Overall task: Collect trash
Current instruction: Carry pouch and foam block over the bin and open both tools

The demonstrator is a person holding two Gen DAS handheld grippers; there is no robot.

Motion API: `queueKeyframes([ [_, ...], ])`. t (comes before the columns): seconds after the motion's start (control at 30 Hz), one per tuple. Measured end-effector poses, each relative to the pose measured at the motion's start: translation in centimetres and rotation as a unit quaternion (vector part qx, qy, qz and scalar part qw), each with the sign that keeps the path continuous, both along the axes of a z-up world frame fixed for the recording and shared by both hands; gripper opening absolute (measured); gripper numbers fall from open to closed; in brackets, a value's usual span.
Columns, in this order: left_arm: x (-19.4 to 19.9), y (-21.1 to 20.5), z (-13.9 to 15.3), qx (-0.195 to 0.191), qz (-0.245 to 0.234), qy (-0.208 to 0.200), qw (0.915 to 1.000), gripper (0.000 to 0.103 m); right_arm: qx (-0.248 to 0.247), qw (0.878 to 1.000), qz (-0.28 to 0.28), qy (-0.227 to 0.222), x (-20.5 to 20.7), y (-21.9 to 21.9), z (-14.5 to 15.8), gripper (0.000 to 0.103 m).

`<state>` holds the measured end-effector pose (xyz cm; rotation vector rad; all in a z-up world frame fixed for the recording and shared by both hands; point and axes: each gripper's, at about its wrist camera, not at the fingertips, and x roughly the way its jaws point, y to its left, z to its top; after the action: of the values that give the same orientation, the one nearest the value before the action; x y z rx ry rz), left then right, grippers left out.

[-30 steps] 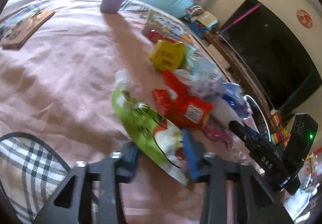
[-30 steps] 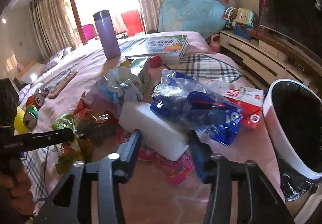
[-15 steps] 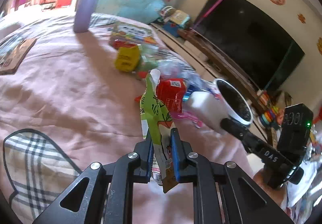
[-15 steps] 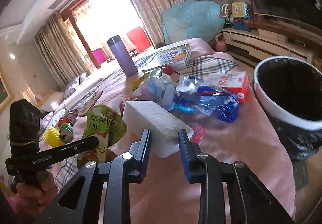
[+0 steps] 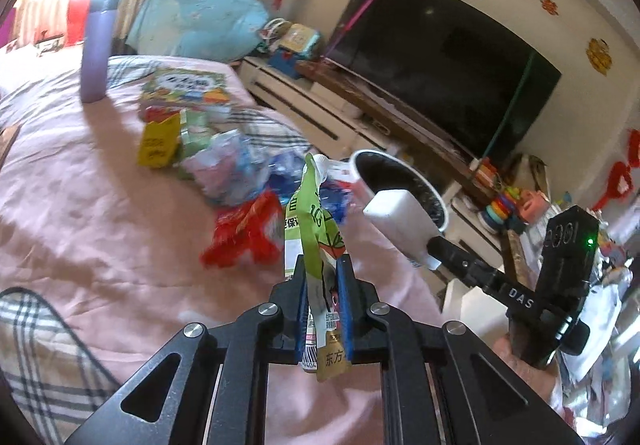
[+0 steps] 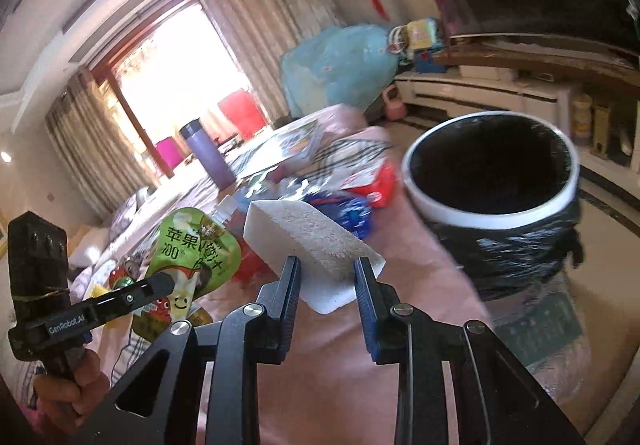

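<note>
My left gripper is shut on a green juice pouch and holds it upright above the pink bed. The pouch also shows in the right wrist view. My right gripper is shut on a white foam block and holds it in the air just left of the trash bin, a white-rimmed can with a black liner. In the left wrist view the block hangs over the bin's rim. More trash lies on the bed: a red wrapper, blue and clear plastic bags, a yellow box.
A purple flask and a picture book lie farther back on the bed. A checked cloth is at the near left. A TV on a low cabinet stands beyond the bin, with toys beside it.
Both grippers closed on their items and lifted them off the bed. The right gripper carried the foam block toward the bin; the left raised the pouch and swung right.
</note>
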<state>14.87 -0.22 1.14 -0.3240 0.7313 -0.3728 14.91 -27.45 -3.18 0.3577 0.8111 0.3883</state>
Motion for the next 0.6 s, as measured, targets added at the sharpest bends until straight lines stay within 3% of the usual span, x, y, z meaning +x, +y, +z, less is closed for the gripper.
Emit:
queueKeyframes([
  [0.23,2.8,-2.8,0.0,0.009,-0.034,-0.013,0.9993,0.011,-0.004,0.999,-0.04,-0.004,0.5,-3.5,0.2,0.028],
  [0.6,9.8,-7.6,-1.3,0.012,-0.074,0.0,0.9972,0.011,-0.022,0.996,-0.089,0.01,3.3,-8.2,-0.7,0.028],
])
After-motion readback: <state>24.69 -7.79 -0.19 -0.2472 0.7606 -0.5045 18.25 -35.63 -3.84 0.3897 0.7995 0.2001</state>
